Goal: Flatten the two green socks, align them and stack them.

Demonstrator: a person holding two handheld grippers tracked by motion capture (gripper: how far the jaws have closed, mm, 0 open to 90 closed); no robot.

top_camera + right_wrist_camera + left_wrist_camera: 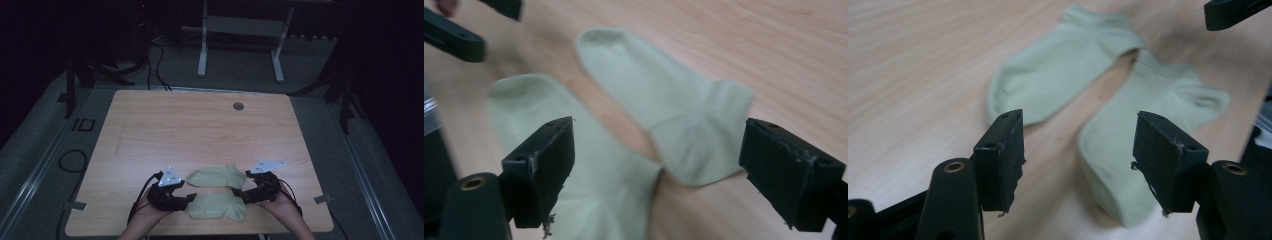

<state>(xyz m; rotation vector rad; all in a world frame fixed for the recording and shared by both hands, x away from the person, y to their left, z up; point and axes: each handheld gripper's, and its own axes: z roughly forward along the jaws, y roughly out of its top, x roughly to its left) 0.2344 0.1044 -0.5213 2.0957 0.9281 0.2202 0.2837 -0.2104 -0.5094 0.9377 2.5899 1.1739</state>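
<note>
Two pale green socks lie flat side by side near the front of the desk. The far sock and the near sock almost touch. The left gripper and the right gripper both gape wide, holding nothing.

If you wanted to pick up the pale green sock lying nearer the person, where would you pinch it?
Probably at the open cuff end of the nearer pale green sock, on the right gripper's side. It lies flat on the wooden table, so come down from above and pinch a thin fold at that edge.
</note>
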